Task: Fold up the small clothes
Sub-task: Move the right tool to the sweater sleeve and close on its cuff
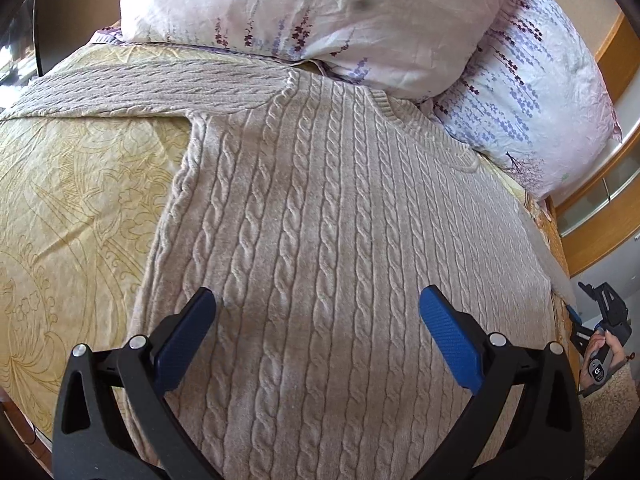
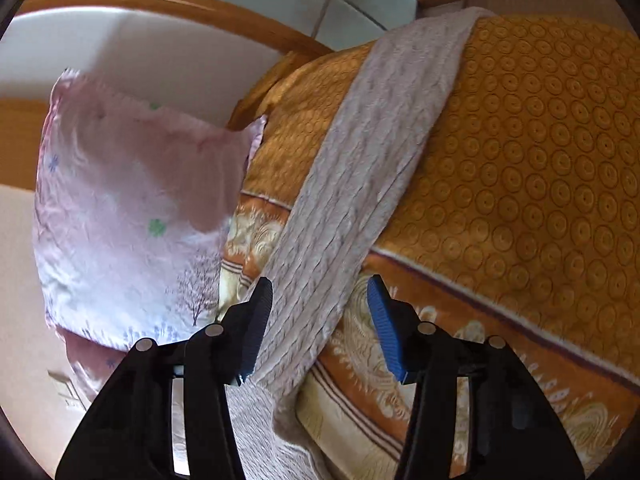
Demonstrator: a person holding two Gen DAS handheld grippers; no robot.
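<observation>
A beige cable-knit sweater (image 1: 320, 208) lies flat on the bed, collar toward the pillows. One sleeve (image 1: 120, 88) stretches out to the left. My left gripper (image 1: 316, 308) hovers open over the sweater's lower body, with nothing between its blue pads. In the right wrist view the other sleeve (image 2: 372, 152) drapes over the bed's orange side. My right gripper (image 2: 320, 300) straddles this sleeve. Its left finger (image 2: 256, 320) is at the knit's edge and its right finger (image 2: 384, 320) stands clear, so the jaws are open around the sleeve. A hand (image 1: 600, 348) holds that gripper at the bed's right edge.
Two floral pillows (image 1: 320, 20) lie at the head of the bed, one (image 2: 132, 208) reaching the right edge. A yellow patterned sheet (image 1: 72, 208) covers the bed, with an orange circle-print cover (image 2: 540, 160) on its side. Wooden frame (image 2: 160, 4) and tiled floor lie beyond.
</observation>
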